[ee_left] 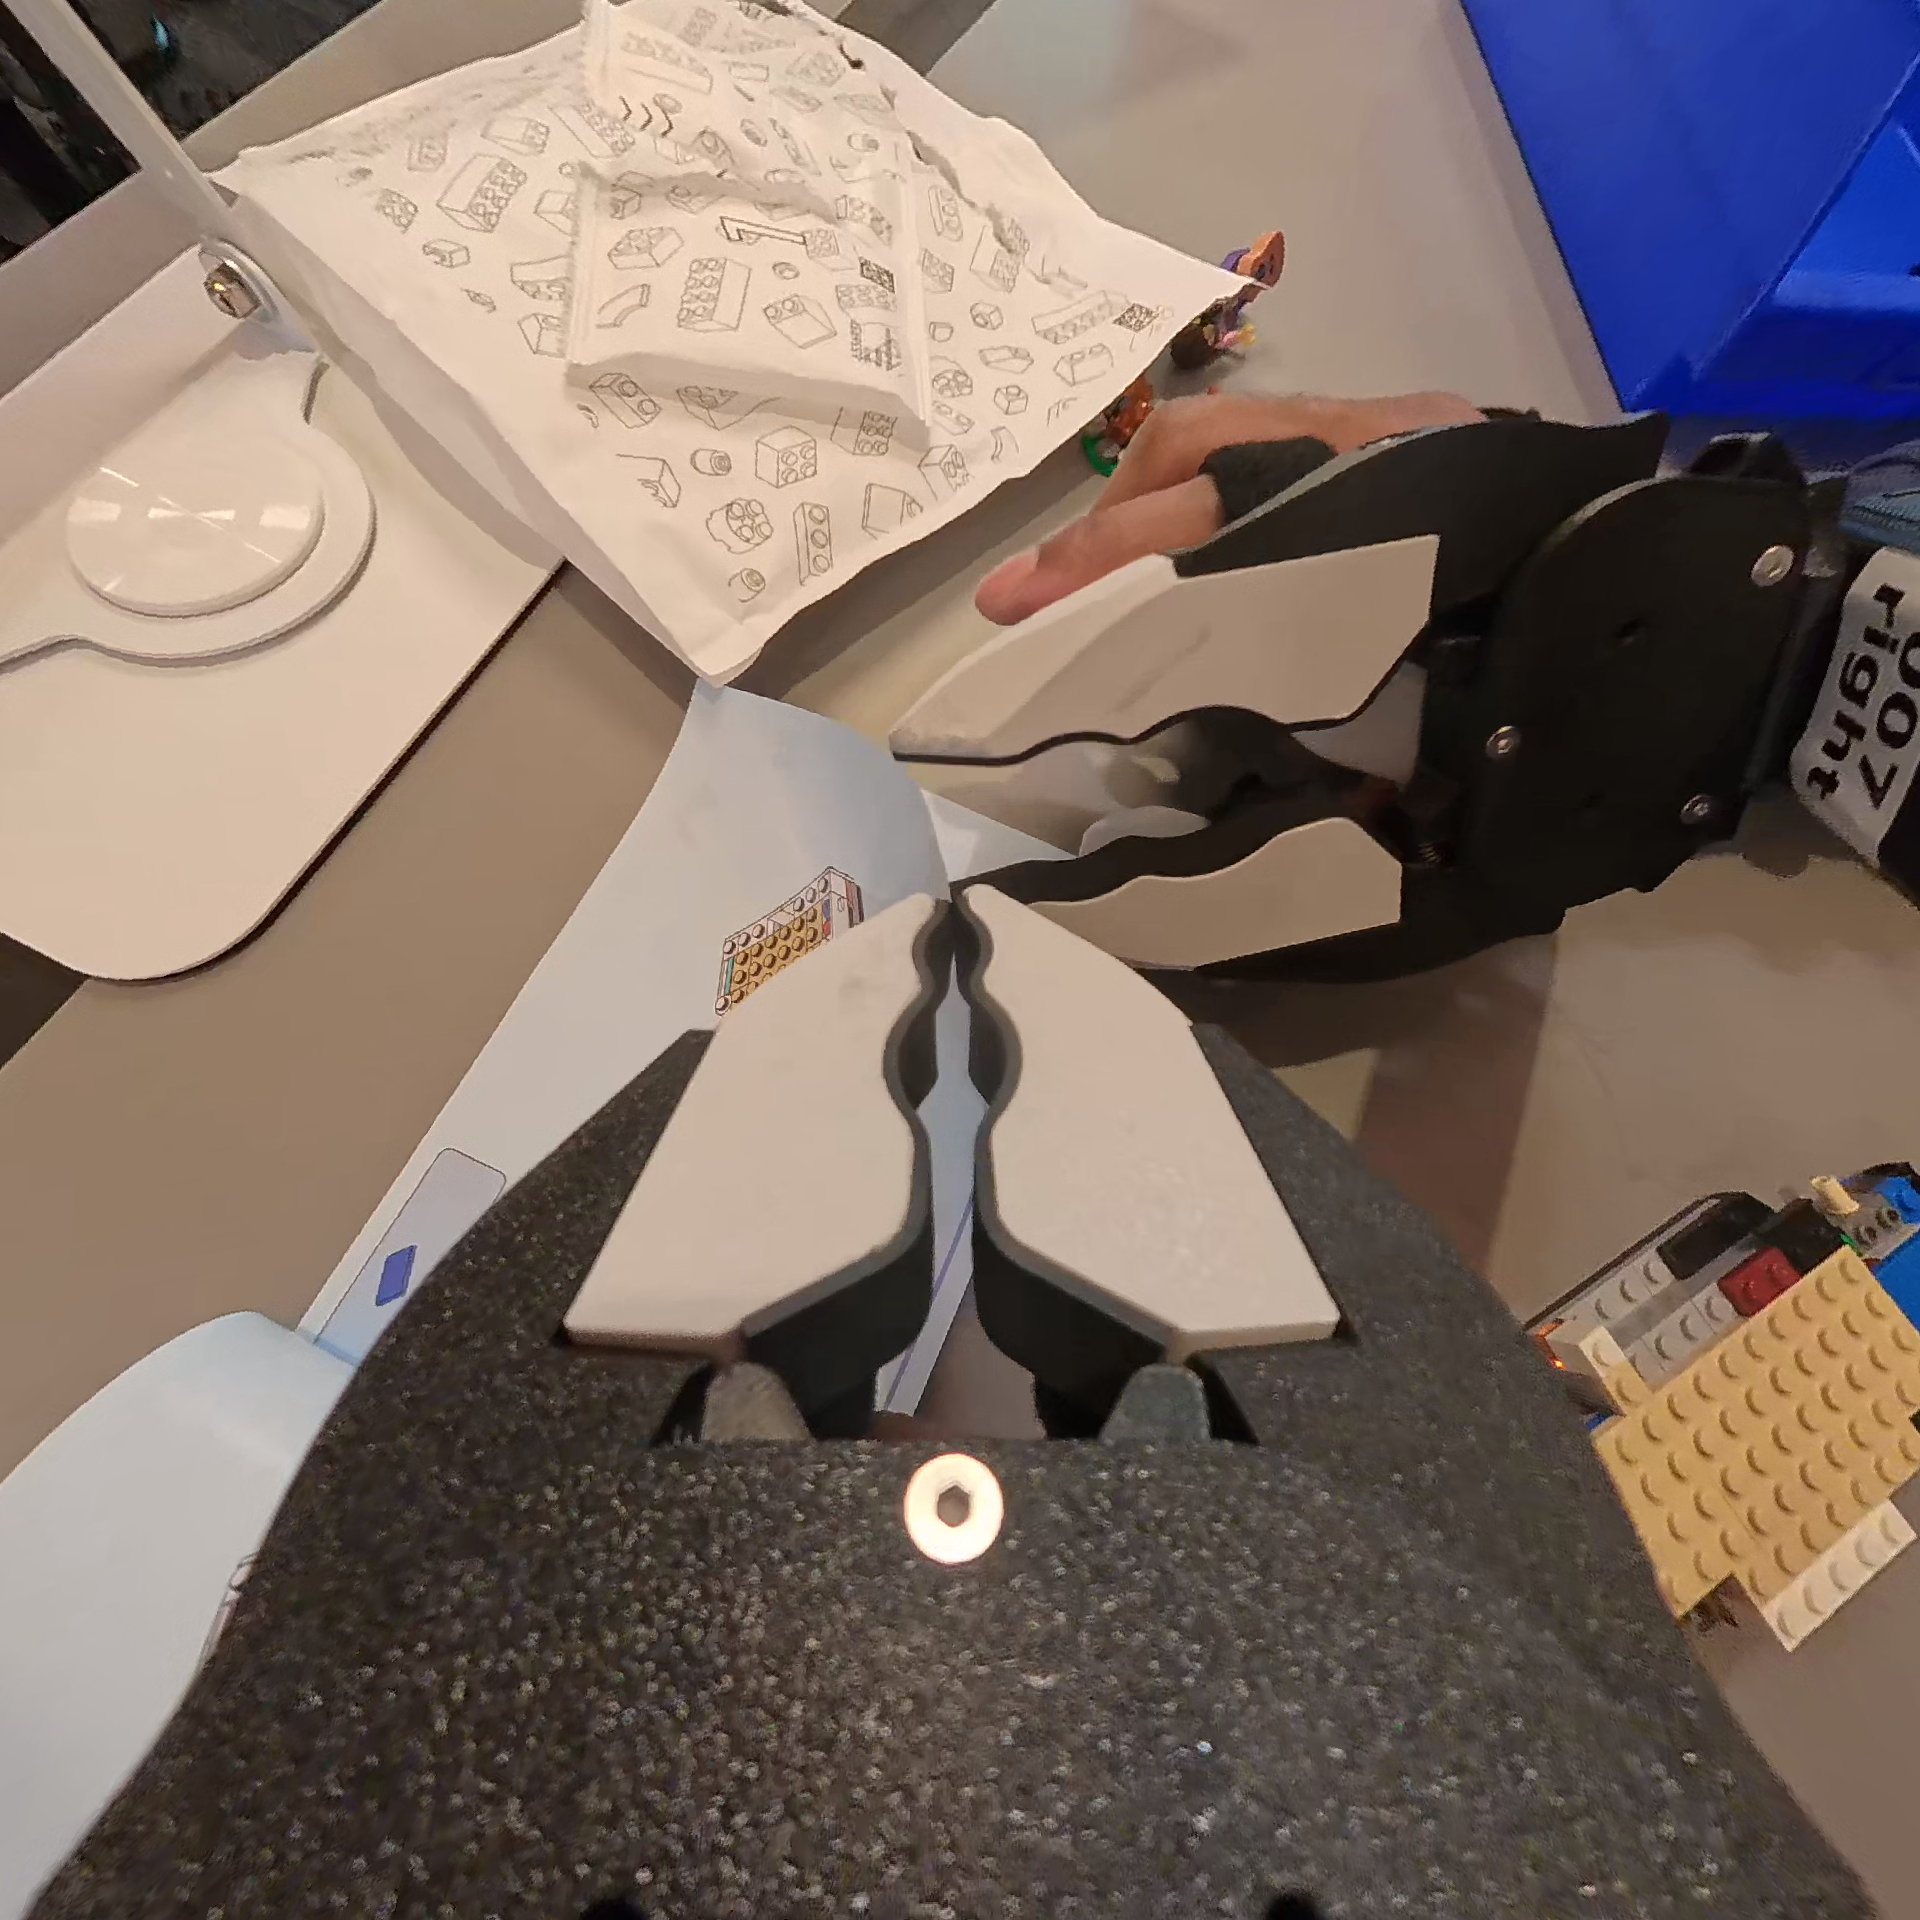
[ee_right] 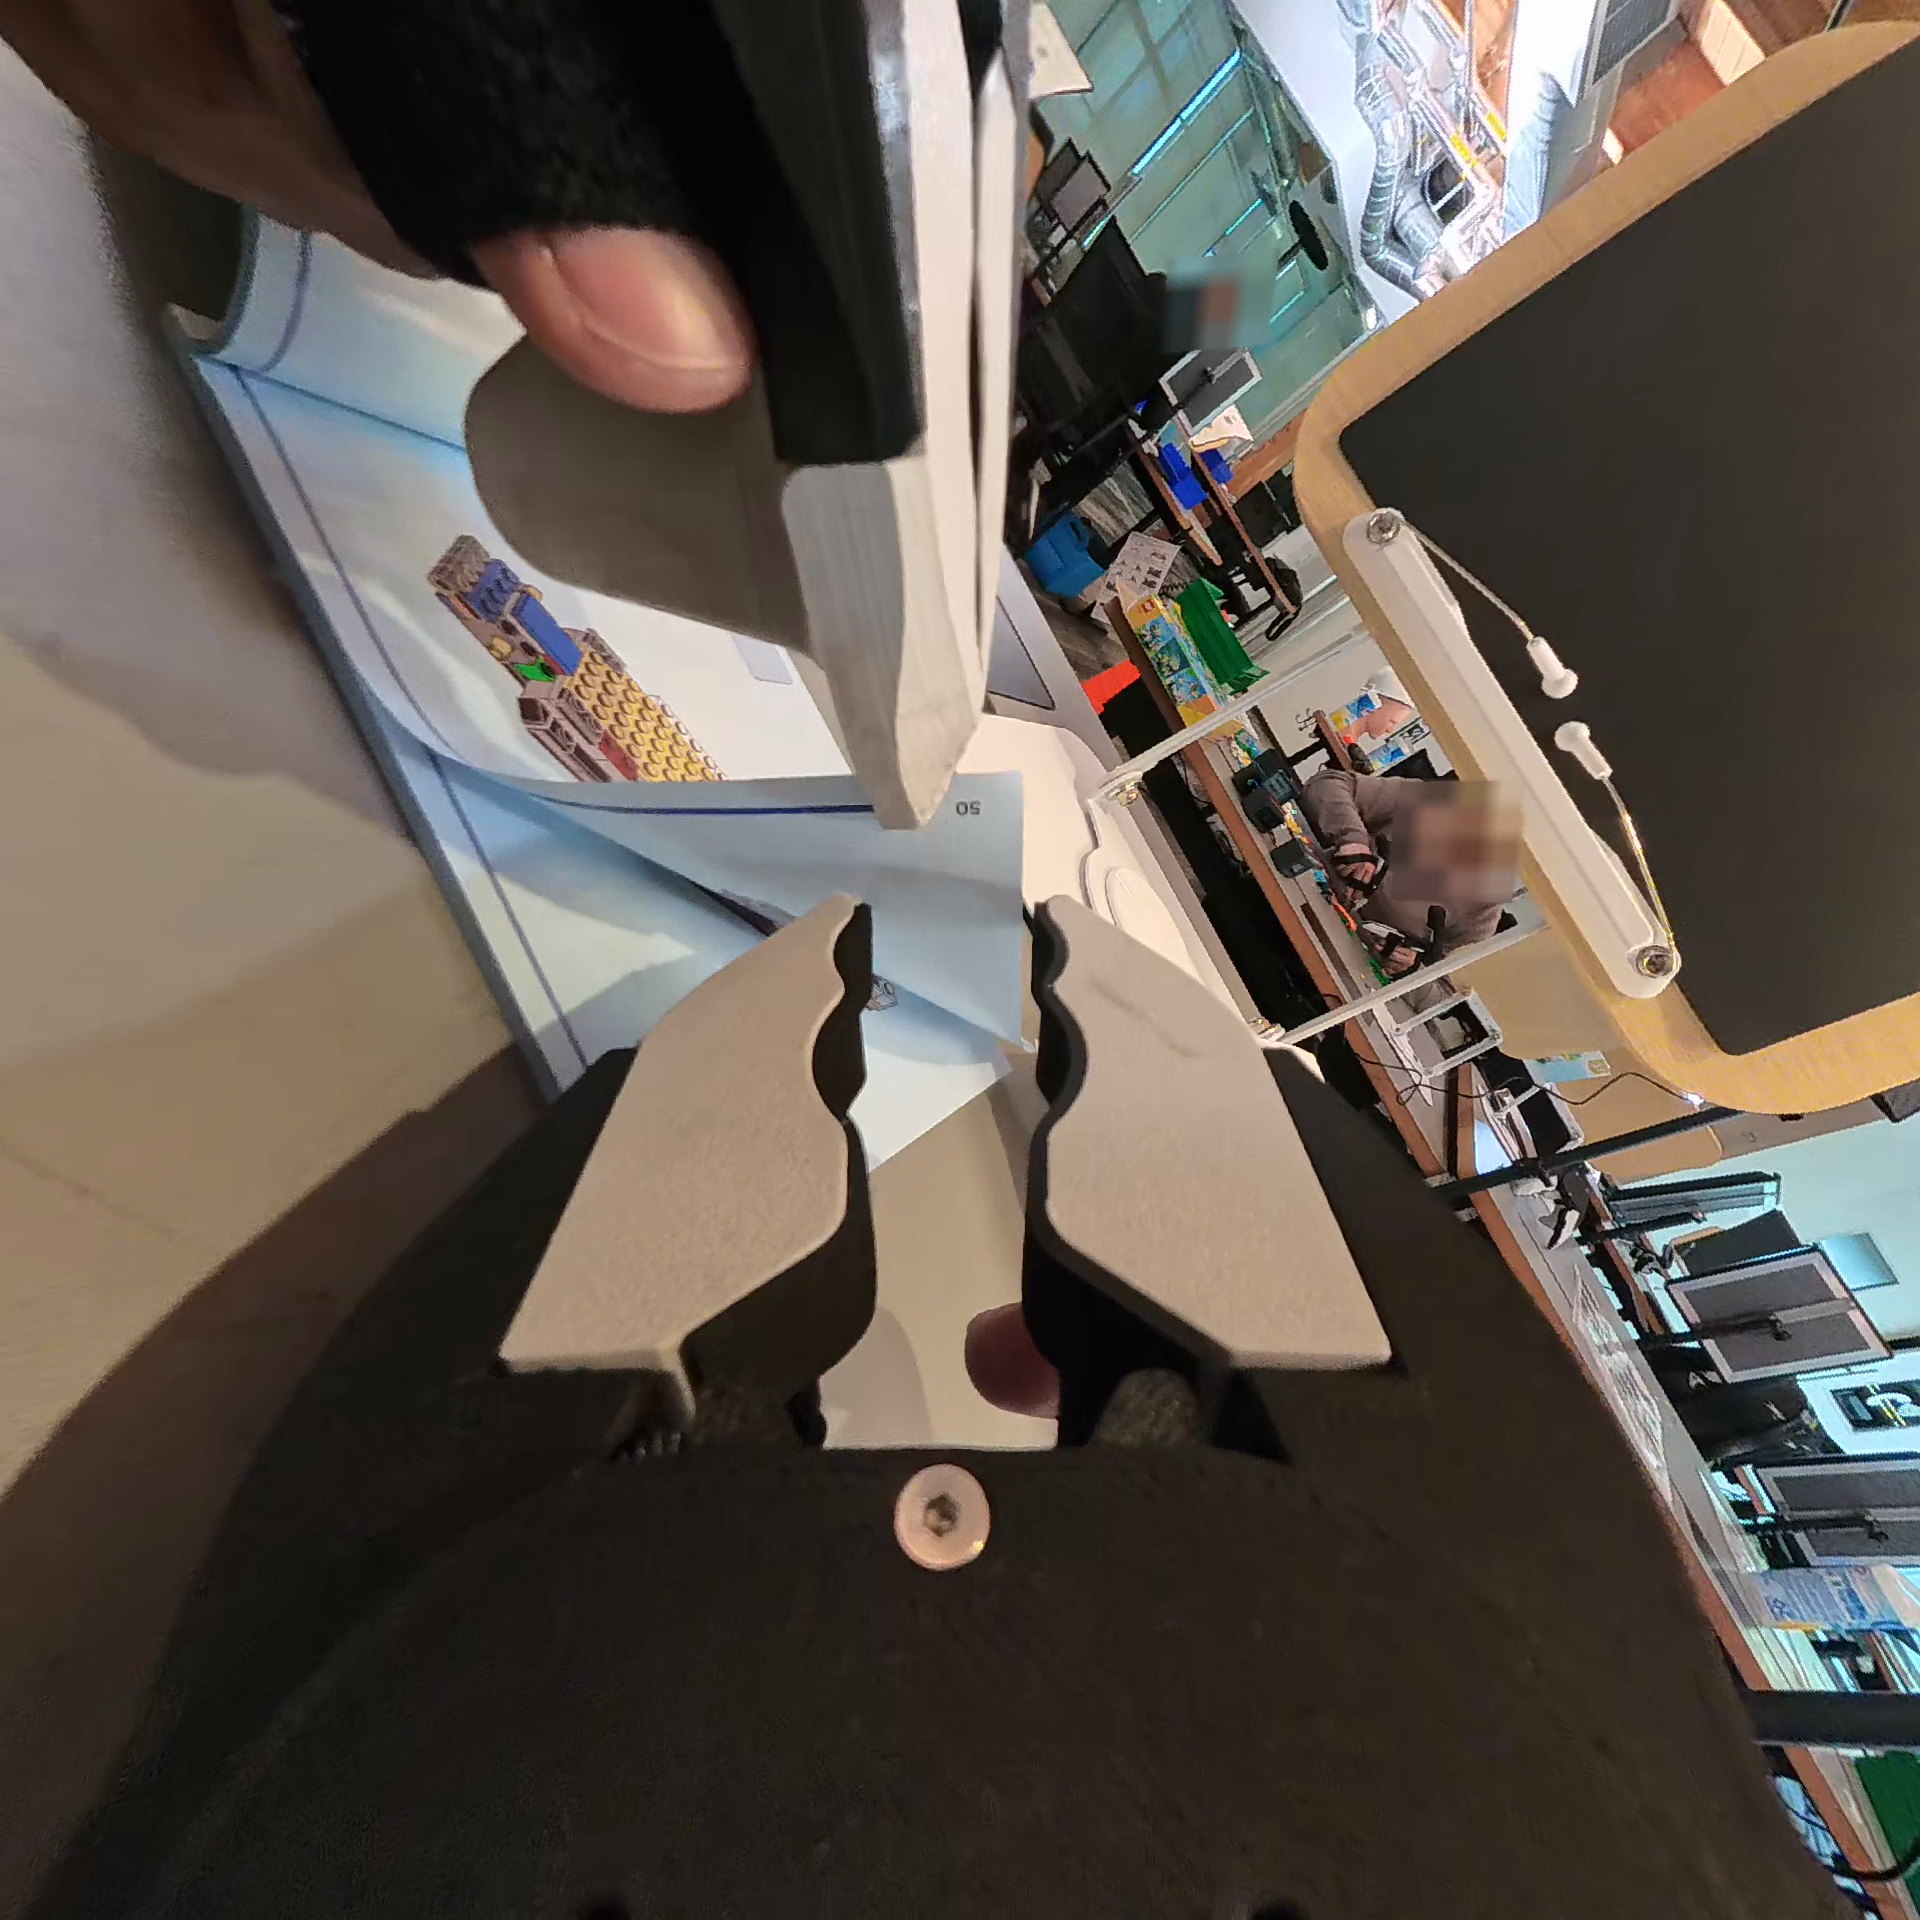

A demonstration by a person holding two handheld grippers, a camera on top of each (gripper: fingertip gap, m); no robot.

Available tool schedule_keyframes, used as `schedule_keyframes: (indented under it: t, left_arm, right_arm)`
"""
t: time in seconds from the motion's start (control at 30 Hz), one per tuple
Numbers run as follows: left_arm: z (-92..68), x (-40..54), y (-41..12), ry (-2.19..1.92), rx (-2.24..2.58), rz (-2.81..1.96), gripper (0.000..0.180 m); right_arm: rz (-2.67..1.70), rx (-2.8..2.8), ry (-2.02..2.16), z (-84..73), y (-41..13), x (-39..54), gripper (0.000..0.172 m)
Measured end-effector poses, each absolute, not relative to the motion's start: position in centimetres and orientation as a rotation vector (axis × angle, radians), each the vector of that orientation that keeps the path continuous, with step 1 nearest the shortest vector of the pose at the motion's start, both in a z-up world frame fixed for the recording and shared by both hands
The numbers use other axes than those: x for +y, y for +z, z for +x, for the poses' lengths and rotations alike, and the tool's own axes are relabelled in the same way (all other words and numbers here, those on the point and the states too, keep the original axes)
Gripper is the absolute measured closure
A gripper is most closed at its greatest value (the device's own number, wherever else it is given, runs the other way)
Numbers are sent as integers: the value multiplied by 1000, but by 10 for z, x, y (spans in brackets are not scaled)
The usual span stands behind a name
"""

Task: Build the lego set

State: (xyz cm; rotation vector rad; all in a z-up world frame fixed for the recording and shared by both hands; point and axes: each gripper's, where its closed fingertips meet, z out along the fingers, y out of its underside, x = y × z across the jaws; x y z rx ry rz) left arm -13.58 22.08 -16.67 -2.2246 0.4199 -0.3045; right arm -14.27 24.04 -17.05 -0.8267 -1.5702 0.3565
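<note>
An open building-instruction booklet (ee_left: pixel 644 987) lies on the grey table; it also shows in the right wrist view (ee_right: pixel 395 436). One light-blue page (ee_left: pixel 821 821) is lifted and curls upward. My left gripper (ee_left: pixel 951 914) is shut, its fingertips pinching the lifted page's edge; in the right wrist view it (ee_right: pixel 899 800) comes down from above onto the page (ee_right: pixel 925 883). My right gripper (ee_right: pixel 945 935) is open, and the page's free corner stands between its fingers without being pressed. In the left wrist view the right gripper (ee_left: pixel 935 810) lies on its side, jaws apart, just beyond my left fingertips.
Torn white paper bags printed with brick drawings (ee_left: pixel 727 312) lie at the back. A white stand base (ee_left: pixel 187 540) is at left, a blue bin (ee_left: pixel 1714 156) at the far right. A brick build with a tan plate (ee_left: pixel 1766 1423) sits at right. Small figures (ee_left: pixel 1236 301) lie by the bags.
</note>
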Motion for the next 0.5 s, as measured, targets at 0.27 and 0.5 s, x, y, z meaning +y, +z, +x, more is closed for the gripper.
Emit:
schedule_keyframes:
  t: [0.27,0.5]
  left_arm:
    - [-153,212,-156,-257,230,-2113,180]
    - [-158,201,-157,-93,152,-1992,180]
  right_arm:
    - [-818,-1534,397,-143,-164,240,142]
    - [-856,-1526,375,-139,-165,246,142]
